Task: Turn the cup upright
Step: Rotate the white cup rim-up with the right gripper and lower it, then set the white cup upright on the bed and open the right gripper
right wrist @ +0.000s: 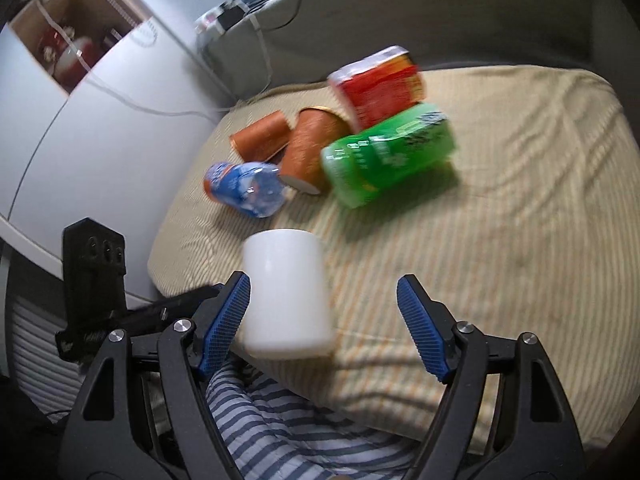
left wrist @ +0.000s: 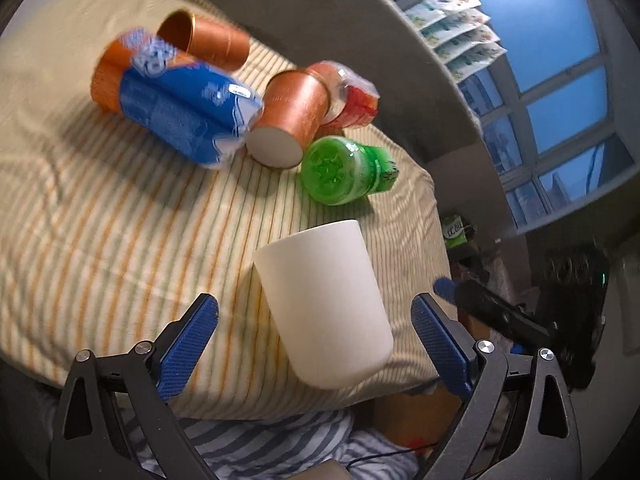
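Observation:
A plain white cup [left wrist: 322, 304] stands mouth-down on the striped cloth near the table's front edge; it also shows in the right wrist view [right wrist: 285, 292]. My left gripper [left wrist: 315, 308] is open, with its blue fingers on either side of the cup and apart from it. My right gripper [right wrist: 323, 294] is open, with the cup just inside its left finger [right wrist: 228, 316]; I cannot tell if they touch. The right gripper's tip [left wrist: 446, 286] shows at the right of the left wrist view, and the left gripper's body [right wrist: 94, 276] shows at the left of the right wrist view.
Behind the cup lie a blue-labelled bottle [left wrist: 180, 104], two copper cups [left wrist: 292, 116] [left wrist: 204, 44], a green bottle [left wrist: 344, 170] and a red packet [left wrist: 352, 100], all on their sides. The table's front edge [right wrist: 360, 396] is close, with striped clothing below.

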`<control>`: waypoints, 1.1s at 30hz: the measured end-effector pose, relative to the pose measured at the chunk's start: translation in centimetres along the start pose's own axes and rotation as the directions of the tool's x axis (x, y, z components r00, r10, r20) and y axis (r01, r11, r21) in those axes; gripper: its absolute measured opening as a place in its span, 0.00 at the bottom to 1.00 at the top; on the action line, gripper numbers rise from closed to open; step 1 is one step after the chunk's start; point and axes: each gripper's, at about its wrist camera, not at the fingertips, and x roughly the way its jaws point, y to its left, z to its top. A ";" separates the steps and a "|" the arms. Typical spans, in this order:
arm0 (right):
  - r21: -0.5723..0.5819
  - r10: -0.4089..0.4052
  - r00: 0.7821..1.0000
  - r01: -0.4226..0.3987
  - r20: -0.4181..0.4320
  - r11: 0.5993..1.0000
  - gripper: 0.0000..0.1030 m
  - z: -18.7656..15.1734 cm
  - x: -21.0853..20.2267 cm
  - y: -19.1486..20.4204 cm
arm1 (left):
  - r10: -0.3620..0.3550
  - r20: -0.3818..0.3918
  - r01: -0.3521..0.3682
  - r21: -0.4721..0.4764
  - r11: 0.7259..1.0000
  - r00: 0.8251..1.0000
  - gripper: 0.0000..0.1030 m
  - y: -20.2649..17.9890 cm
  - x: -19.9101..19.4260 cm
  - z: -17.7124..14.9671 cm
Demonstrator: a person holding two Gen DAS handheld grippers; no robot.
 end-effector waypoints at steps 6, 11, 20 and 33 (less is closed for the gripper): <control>0.036 -0.032 0.999 0.031 0.018 0.999 0.76 -0.7 -0.9 -2.3 | -0.016 -0.041 0.013 -0.075 0.997 0.999 0.94 0.2 1.6 0.3; 0.048 -0.038 0.999 0.038 0.015 0.998 0.76 -0.9 -0.8 -3.4 | -0.001 -0.043 -0.003 -0.075 0.997 0.999 0.90 0.0 2.2 0.7; 0.045 -0.053 0.998 0.052 0.031 0.998 0.76 -0.8 -0.8 -3.9 | 0.025 -0.057 -0.027 -0.045 0.999 0.998 0.75 -0.1 2.9 0.9; 0.055 -0.073 0.995 0.069 0.071 0.996 0.76 -0.8 -1.4 -4.5 | 0.105 0.089 -0.116 0.127 0.985 0.990 0.73 -2.4 1.1 1.3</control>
